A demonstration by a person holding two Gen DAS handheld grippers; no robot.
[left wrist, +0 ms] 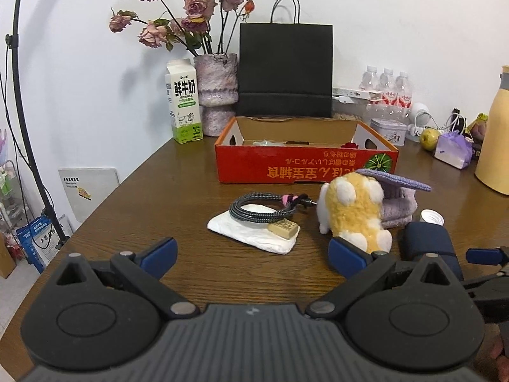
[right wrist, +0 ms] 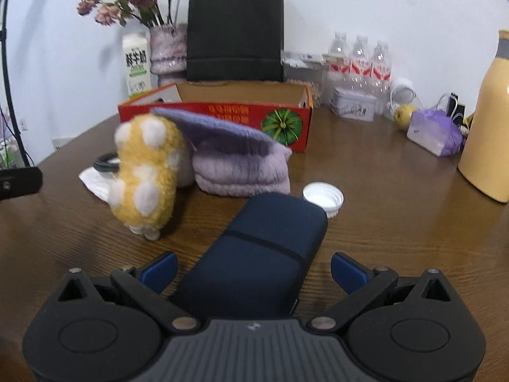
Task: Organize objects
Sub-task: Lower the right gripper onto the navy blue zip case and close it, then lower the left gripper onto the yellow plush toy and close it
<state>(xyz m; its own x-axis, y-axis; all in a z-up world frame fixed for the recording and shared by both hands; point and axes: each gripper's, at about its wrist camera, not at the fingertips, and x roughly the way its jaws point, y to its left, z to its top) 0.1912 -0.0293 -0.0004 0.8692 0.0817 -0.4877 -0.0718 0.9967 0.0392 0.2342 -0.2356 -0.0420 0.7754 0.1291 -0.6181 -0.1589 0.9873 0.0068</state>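
Right tongs (right wrist: 254, 269), spread wide, are straddling the navy case (right wrist: 257, 254), needing closure; left tongs (left wrist: 251, 254) are idling agape at 9 o'clock.

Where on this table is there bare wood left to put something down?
The widest bare stretch of table lies between the white cap and the yellow flask. Another lies left of the white cloth, toward the milk carton. It is crowded around the plush toy, purple knit and navy case.
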